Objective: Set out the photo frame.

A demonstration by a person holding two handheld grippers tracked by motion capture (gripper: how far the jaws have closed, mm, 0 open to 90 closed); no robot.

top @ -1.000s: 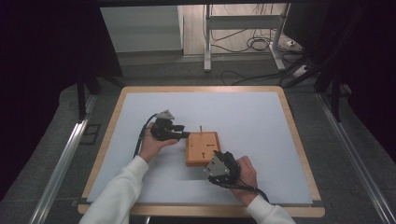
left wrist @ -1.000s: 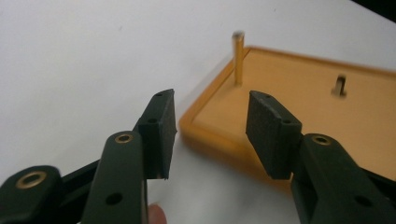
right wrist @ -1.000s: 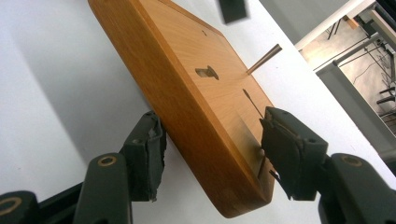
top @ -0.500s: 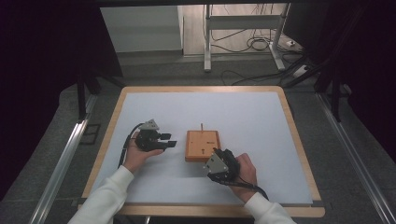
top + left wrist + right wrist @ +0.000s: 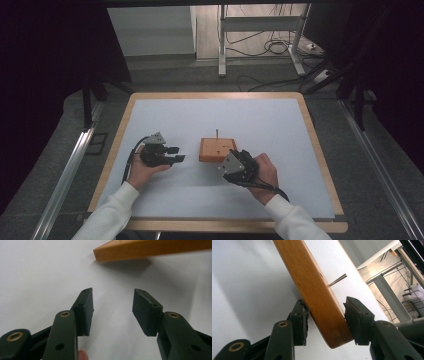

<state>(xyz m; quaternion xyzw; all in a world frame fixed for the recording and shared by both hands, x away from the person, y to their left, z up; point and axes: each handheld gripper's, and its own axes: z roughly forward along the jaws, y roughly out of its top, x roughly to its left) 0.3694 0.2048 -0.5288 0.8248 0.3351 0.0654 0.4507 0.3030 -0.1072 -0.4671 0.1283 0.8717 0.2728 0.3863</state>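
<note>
L to R, high view: left gripper (image 5: 176,154) sits on the tabletop (image 5: 280,125) w/ the person's left hand (image 5: 141,170) behind it, jaws pointing right toward the wooden block (image 5: 216,150). Jaws released, nothing betw them; in the left gripper view both pads (image 5: 86,311) stand apart over bare white surface, block's corner (image 5: 150,250) farther ahead, well clear of the tips.

Middle: the block lies flat on the white tabletop, roughly centre, a bit toward the person's side. Thin pin (image 5: 217,133) stands upright from its top near the far edge. Block is solid, no compartments seen; a few small dark holes on top, too small to tell more.

Right: right gripper (image 5: 236,156) w/ the right hand (image 5: 263,172) behind it, at the block's near-right corner, grey three-cornered plate (image 5: 229,162) on top. Right gripper view: block's rounded edge (image 5: 317,297) is betw the jaws, which have just been closing. The jaw at the left of that view touches the block's underside; the other one looks just beside or barely on the top face, can't tell if it presses. So grip not confirmed, jaws straddle the corner. Pin (image 5: 337,280) pokes out from the top face beyond the jaws.

Beyond the tabletop's far edge: metal frame legs (image 5: 220,45) and cables (image 5: 272,47) on the floor.
</note>
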